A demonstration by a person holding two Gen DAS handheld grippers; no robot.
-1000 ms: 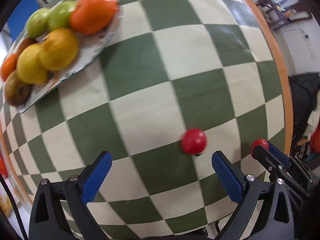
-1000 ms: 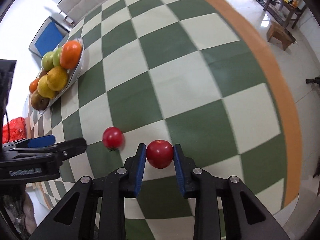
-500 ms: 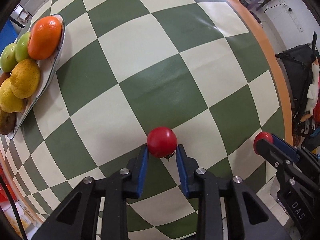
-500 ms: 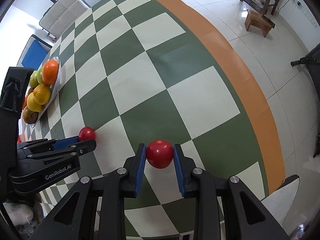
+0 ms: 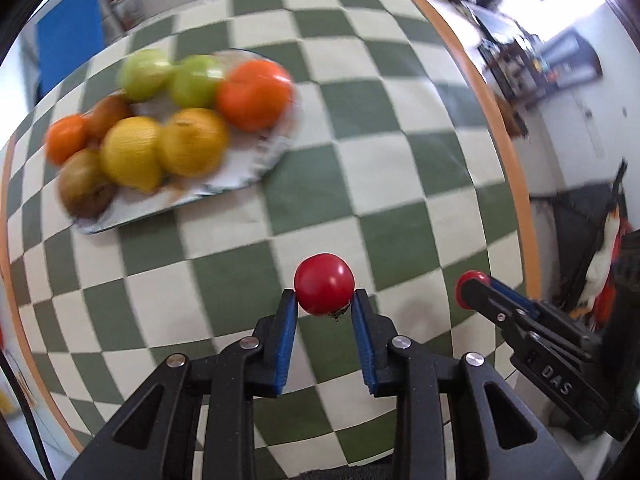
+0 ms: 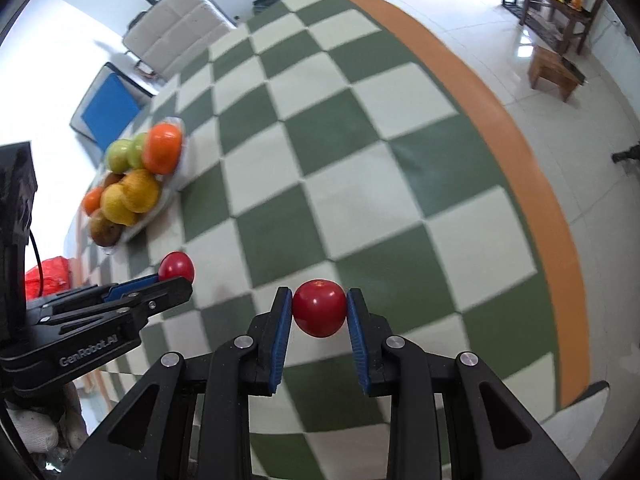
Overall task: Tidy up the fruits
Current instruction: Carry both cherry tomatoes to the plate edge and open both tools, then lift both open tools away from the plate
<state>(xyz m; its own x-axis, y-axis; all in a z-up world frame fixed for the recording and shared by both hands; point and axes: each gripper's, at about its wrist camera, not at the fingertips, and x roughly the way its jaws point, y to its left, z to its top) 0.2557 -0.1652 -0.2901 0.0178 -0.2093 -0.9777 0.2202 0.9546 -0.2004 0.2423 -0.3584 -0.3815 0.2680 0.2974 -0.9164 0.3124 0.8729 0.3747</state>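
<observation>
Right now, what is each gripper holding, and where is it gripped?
The left gripper holds one red tomato by its sides; the right gripper holds another red tomato likewise.

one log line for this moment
left tongs: shut on red tomato | right tongs: shut on second red tomato | fruit plate: heaped

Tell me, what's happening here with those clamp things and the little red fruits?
A person is tidying fruit with two hand-held clamps. The left gripper is shut on one small red fruit, and the right gripper is shut on another red fruit. Both are held above the checkered tablecloth. A plate already piled with oranges, lemons and green fruit sits farther back, likely where these two are headed.
</observation>
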